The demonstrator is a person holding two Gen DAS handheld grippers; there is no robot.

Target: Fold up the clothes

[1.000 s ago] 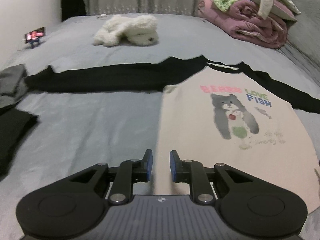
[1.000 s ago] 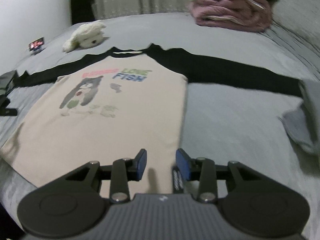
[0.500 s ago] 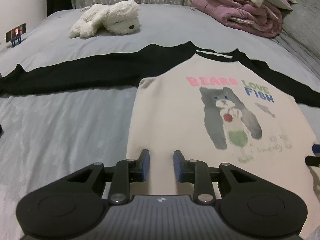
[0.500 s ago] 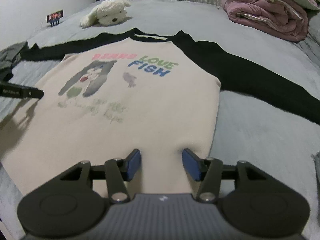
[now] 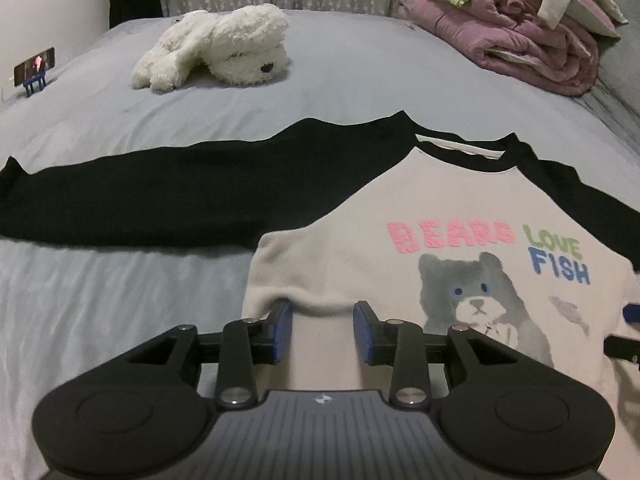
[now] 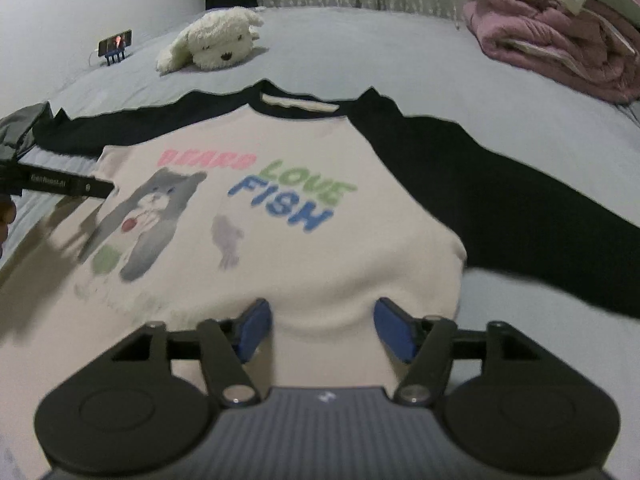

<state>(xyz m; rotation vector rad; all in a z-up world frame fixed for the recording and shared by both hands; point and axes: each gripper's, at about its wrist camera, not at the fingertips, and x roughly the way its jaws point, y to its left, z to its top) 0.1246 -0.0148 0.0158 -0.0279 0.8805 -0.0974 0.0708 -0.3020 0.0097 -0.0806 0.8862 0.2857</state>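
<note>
The shirt point(image 5: 360, 236) lies face up and flat on the bed point(image 5: 120, 292), its cream body printed with a bear, both black sleeves stretched straight out to the sides. The left gripper point(image 5: 322, 330) is over the body's left edge below the armpit, jaws opening, with a small ridge of cream cloth bunched between them but not pinched, as far as I can see. The right gripper point(image 6: 324, 328) sits over the opposite side of the body, jaws opening wider, cloth under them and swelling slightly in the gap, not squeezed. The shirt looks like soft, thickish fleece: light, limp, not slippery, nothing to break. It will sag and drag rather than hold a line, so I'd take it at the side seams near the armpits, pinching through both layers, and lift both sides evenly so the front doesn't crumple. The long sleeves will trail and likely need folding in first. A plush dog point(image 5: 224, 48), a phone point(image 5: 34, 67) on a stand and a rolled pink quilt point(image 5: 532, 40) lie farther up the bed, well apart from the shirt.
</note>
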